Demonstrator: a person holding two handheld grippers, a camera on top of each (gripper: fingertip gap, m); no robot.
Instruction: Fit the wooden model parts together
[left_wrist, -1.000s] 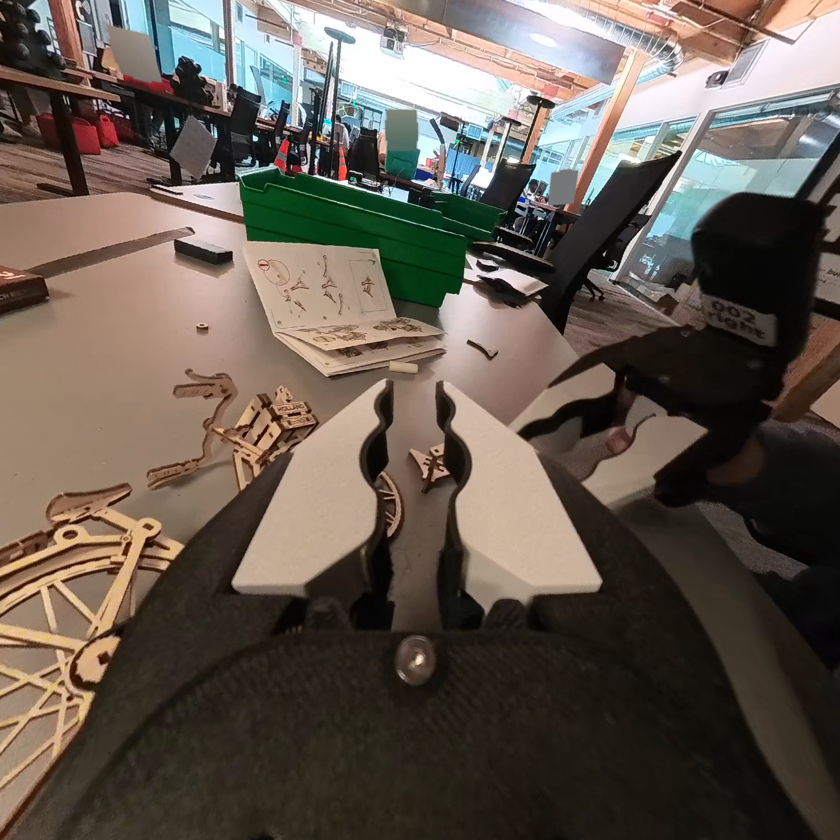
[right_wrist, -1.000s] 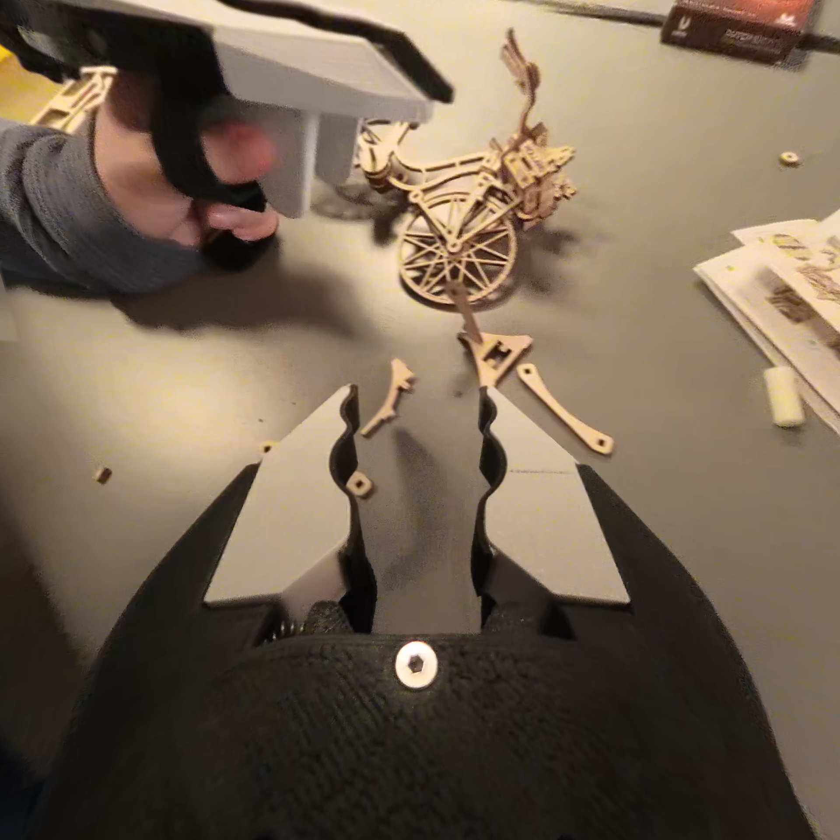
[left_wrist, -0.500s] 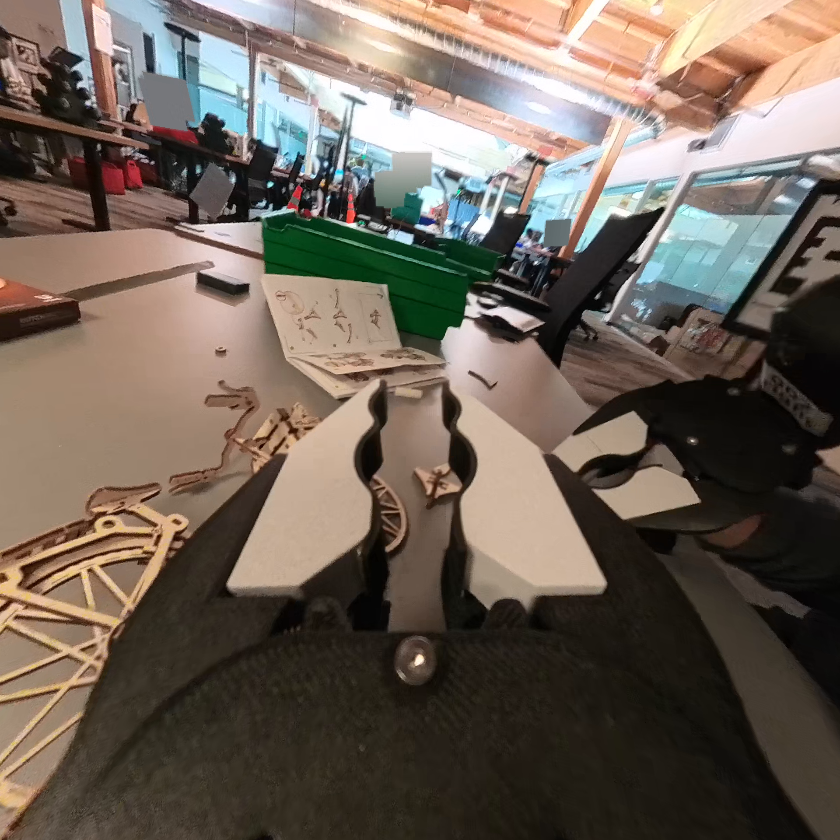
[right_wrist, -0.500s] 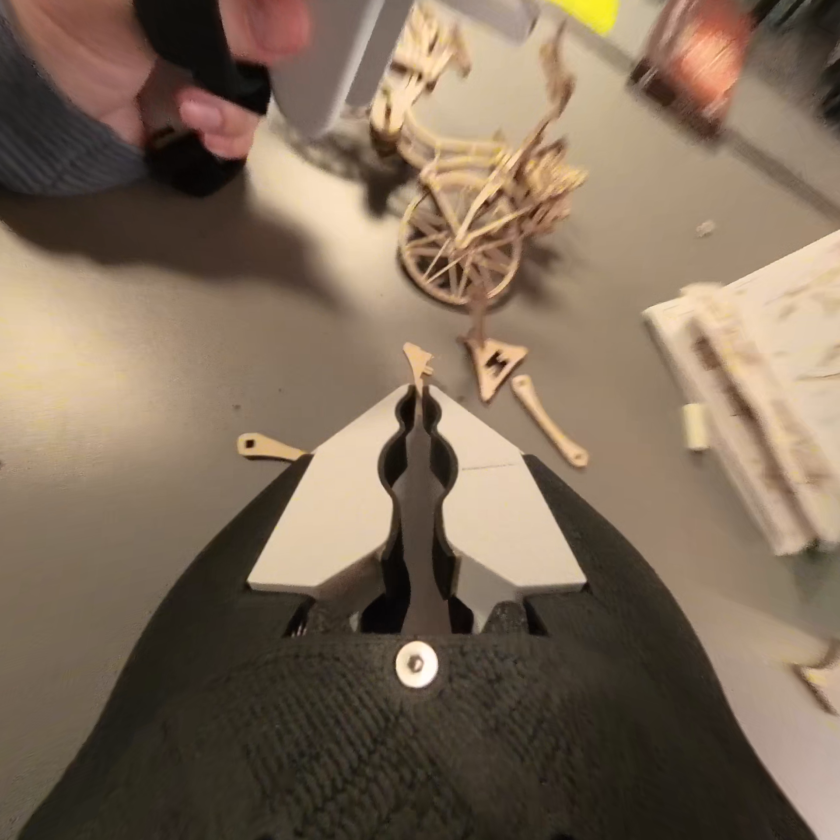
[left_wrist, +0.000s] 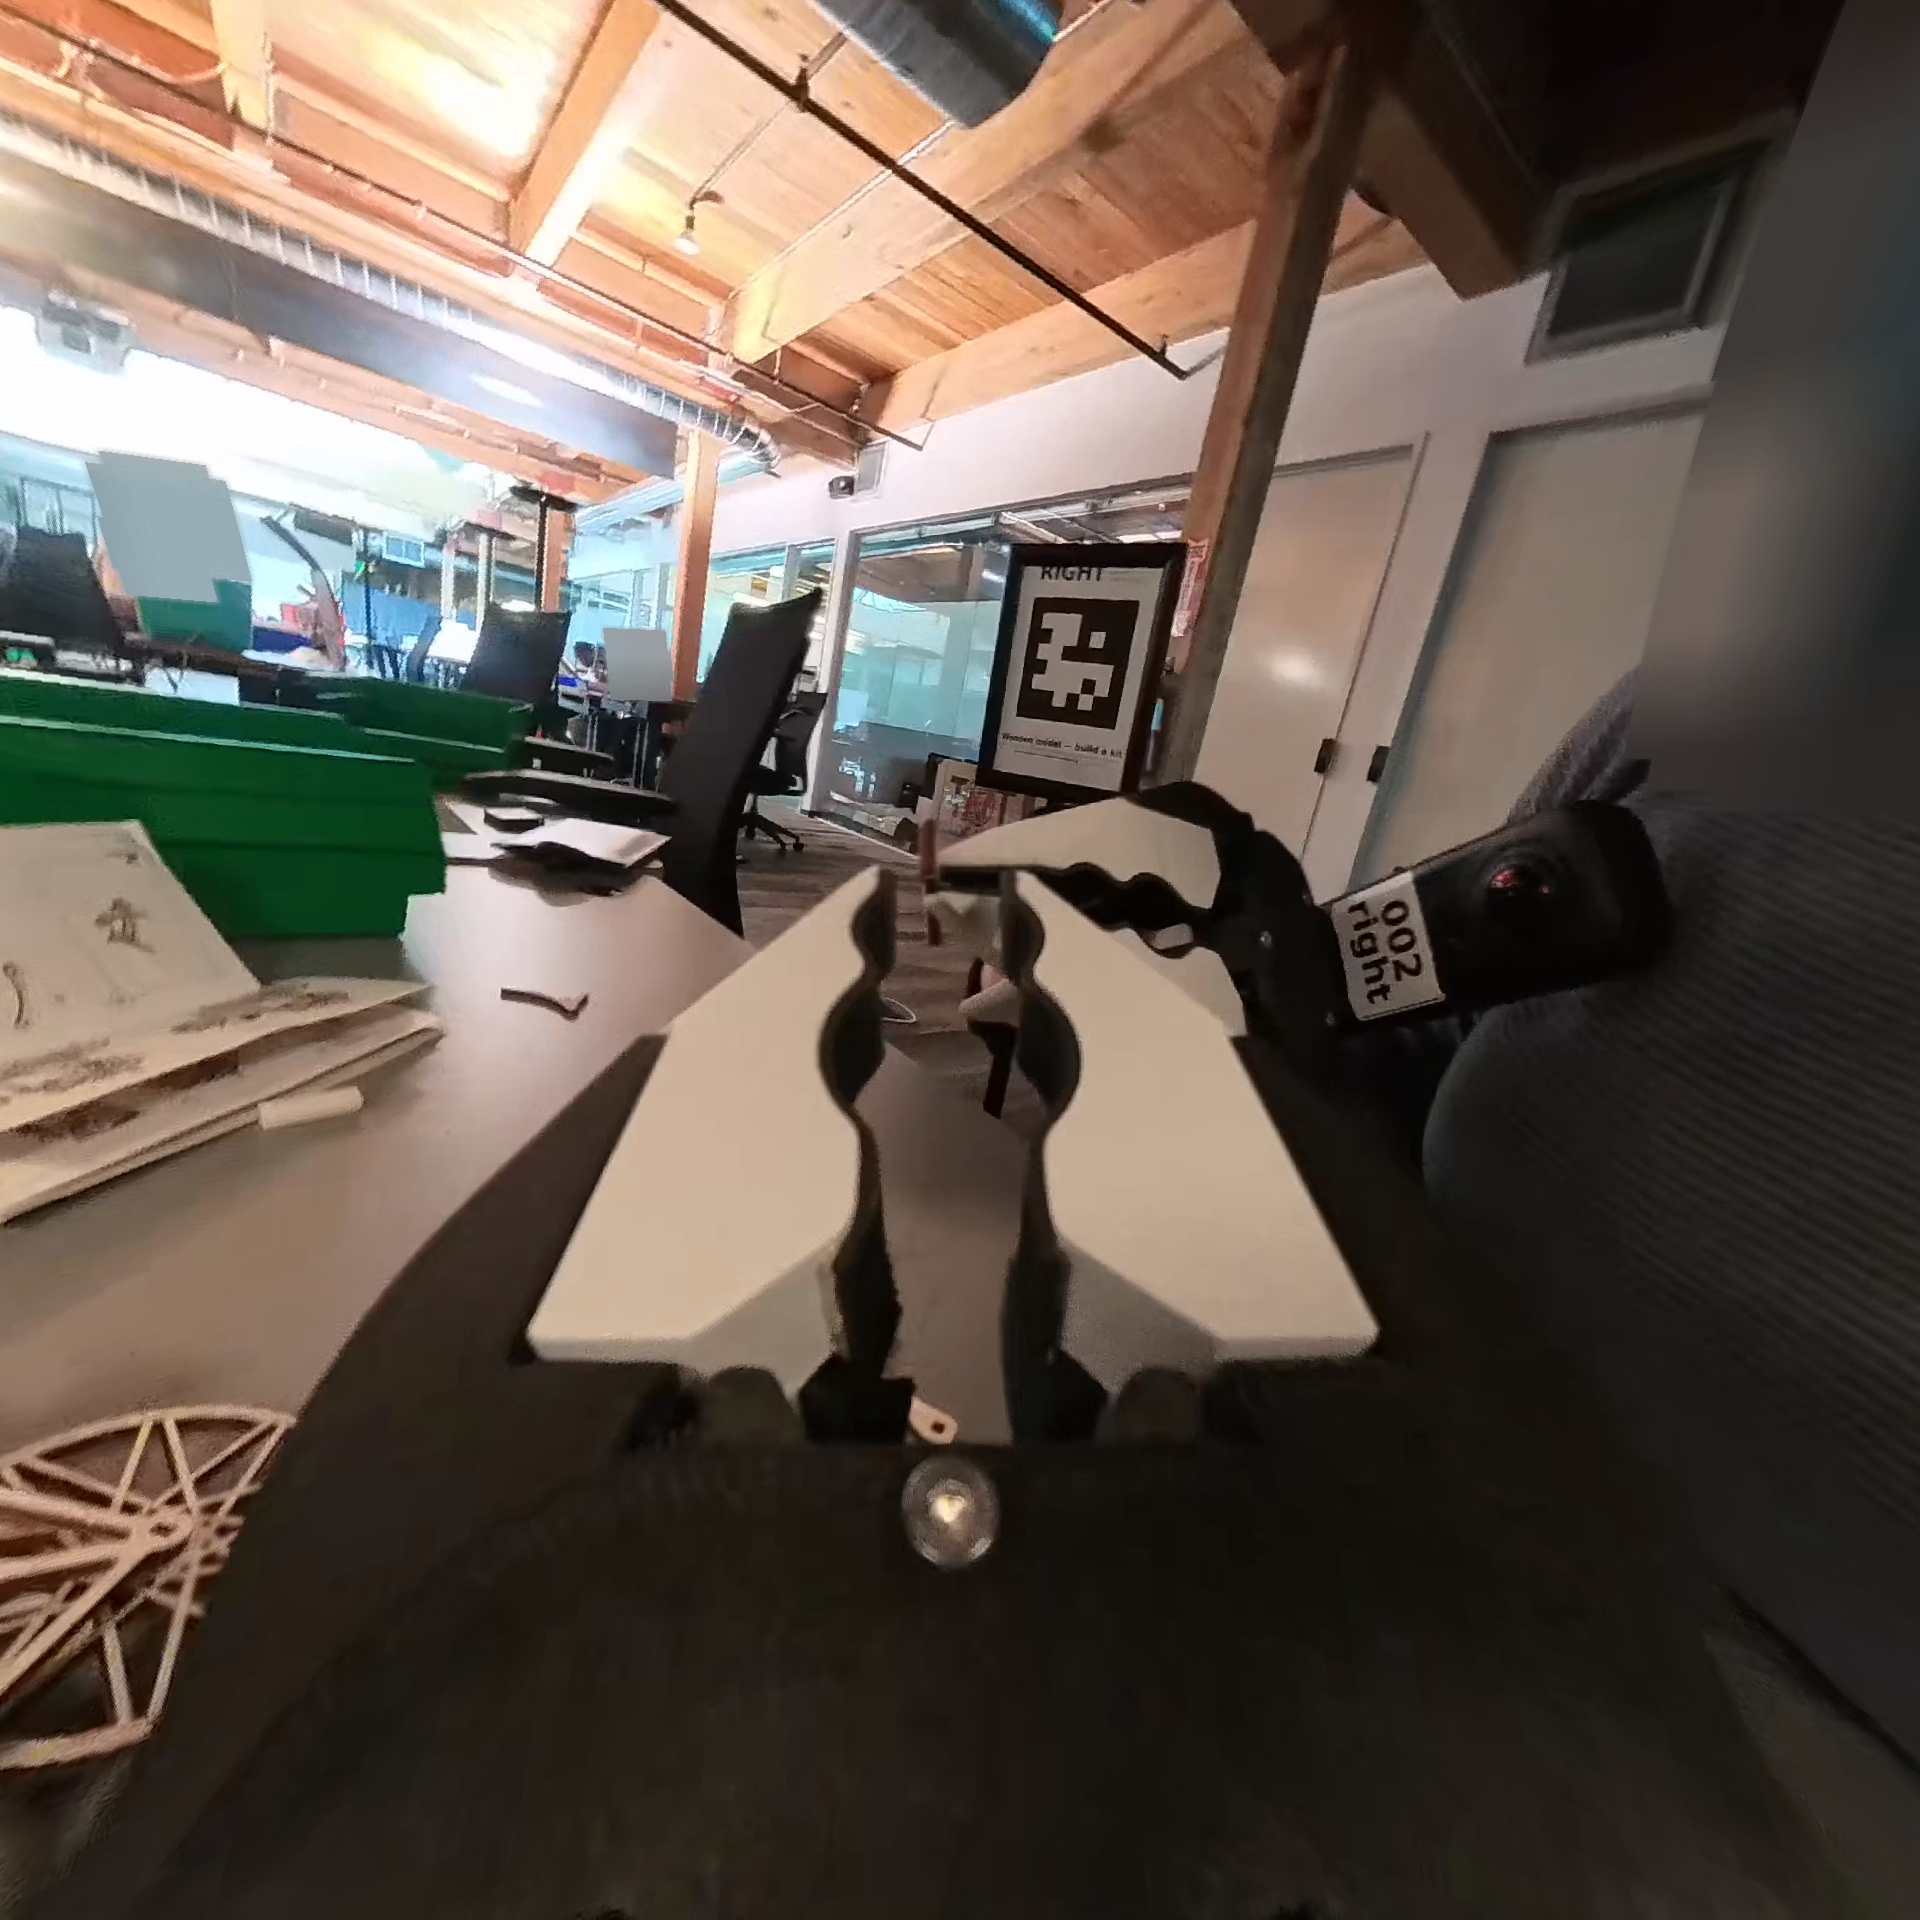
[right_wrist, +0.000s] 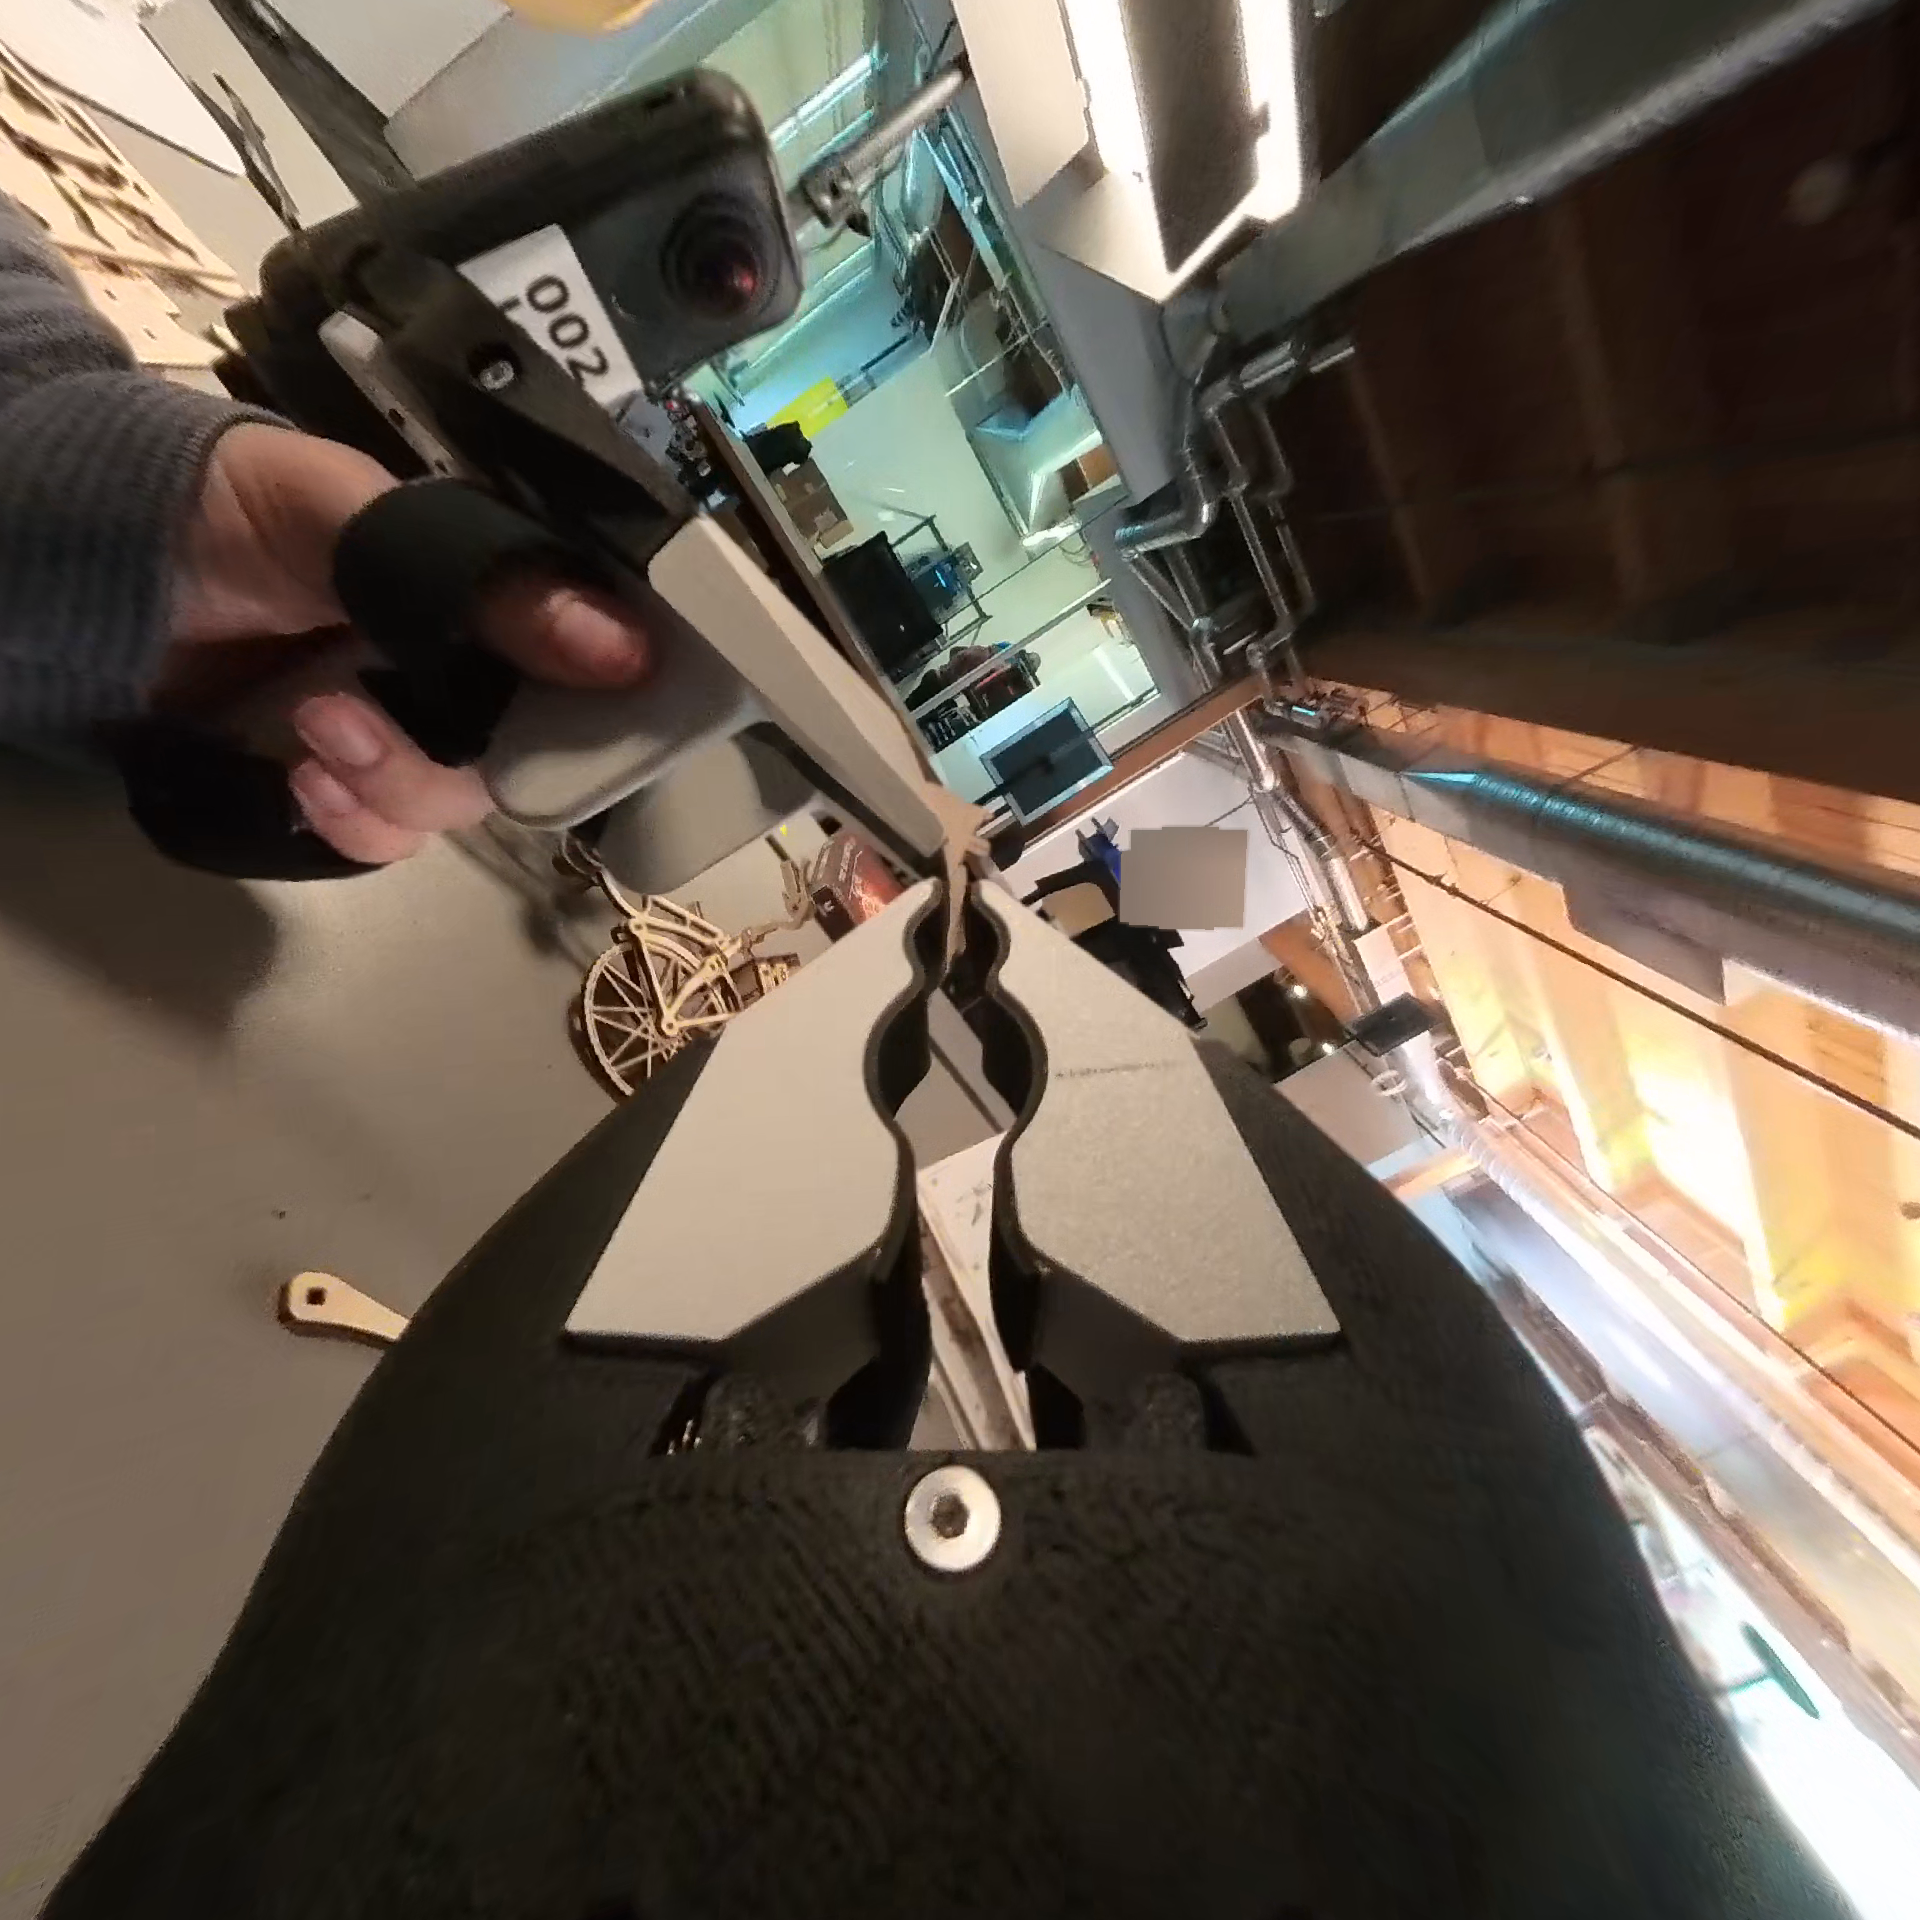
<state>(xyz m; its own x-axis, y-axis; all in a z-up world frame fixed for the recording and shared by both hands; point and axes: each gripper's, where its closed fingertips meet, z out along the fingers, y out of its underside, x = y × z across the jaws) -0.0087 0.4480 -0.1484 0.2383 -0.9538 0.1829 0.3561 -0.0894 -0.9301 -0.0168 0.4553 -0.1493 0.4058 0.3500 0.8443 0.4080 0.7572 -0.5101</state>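
Moved: both grippers have risen from the table and swung to face each other; the right one, open a second ago, has closed on a part
Left view, left gripper (left_wrist: 940, 883): white fingers apart, nothing clamped, tips level with the part
Left view, right gripper (left_wrist: 956, 871): comes in from the right, tip to tip with the left
Left view, part: small thin flat pale wooden strip (left_wrist: 928, 868), edge-on between the two sets of tips, held in the air
Left view, table: grey table (left_wrist: 312, 1226) carrying a spoked pale wooden wheel (left_wrist: 104, 1538) and a white paper instruction booklet (left_wrist: 125, 997)
Right view, right gripper (right_wrist: 951, 896): pinched shut on the strip's (right_wrist: 948, 914) lower end
Right view, left gripper (right_wrist: 935, 831): held in a hand (right_wrist: 312, 623), tip at the strip's free upper end
Right view, model: pale laser-cut wooden bicycle (right_wrist: 675, 987) on the table below, well apart from the strip
Handling: likely very light, stiff along its length, brittle at the notches; grip flat faces near an end, gently
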